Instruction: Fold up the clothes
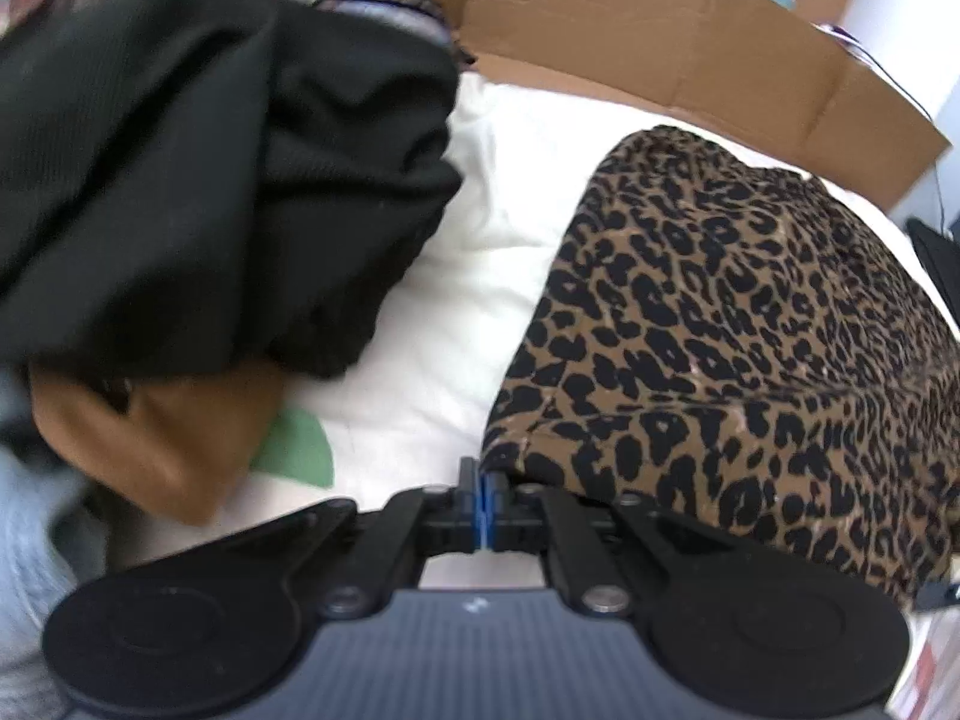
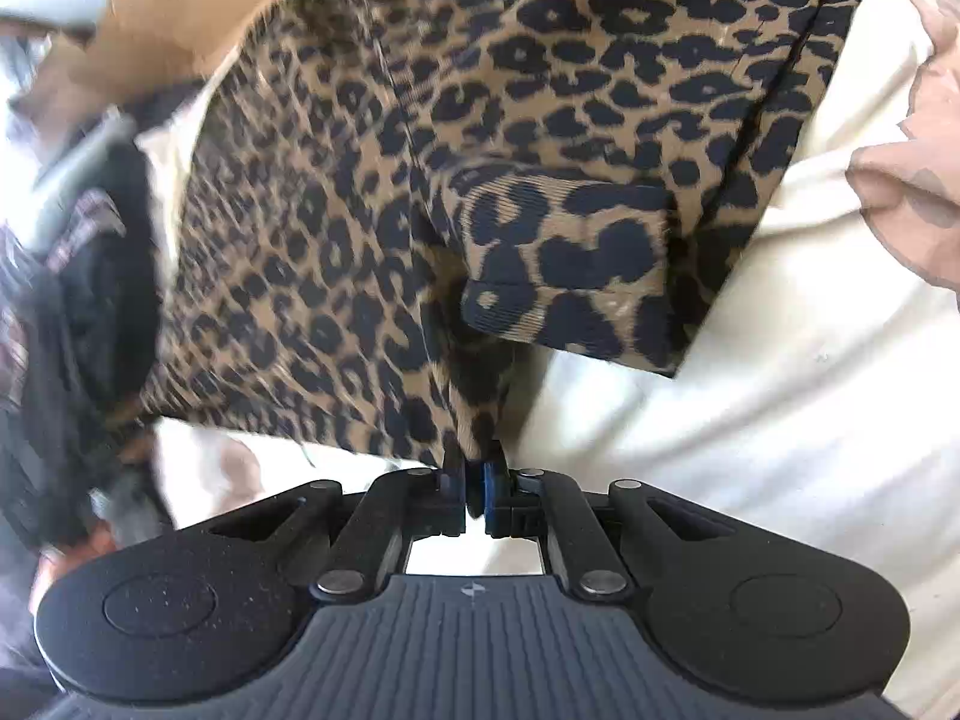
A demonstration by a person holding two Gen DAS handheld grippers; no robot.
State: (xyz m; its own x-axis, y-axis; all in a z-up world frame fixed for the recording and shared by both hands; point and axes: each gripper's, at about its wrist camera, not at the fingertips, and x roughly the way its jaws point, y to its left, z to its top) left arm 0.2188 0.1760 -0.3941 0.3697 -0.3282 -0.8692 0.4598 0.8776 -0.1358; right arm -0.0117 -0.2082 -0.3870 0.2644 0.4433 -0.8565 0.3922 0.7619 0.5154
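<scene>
A leopard-print garment [image 1: 738, 324] lies on a white bedcover [image 1: 444, 324], right of centre in the left wrist view. My left gripper [image 1: 483, 489] is shut at the garment's near left corner, pinching its edge. In the right wrist view the same garment [image 2: 480, 120] fills the upper middle, with a folded-over cuff or flap [image 2: 564, 264] in front. My right gripper [image 2: 475, 483] is shut on a bunched bit of the garment's lower edge.
A pile of black clothes [image 1: 198, 162] over a tan item [image 1: 150, 444] sits left of the garment. A cardboard box wall [image 1: 660, 42] stands behind the bed. Dark clothes [image 2: 78, 312] are at the left of the right wrist view. The bedcover [image 2: 780, 420] extends right.
</scene>
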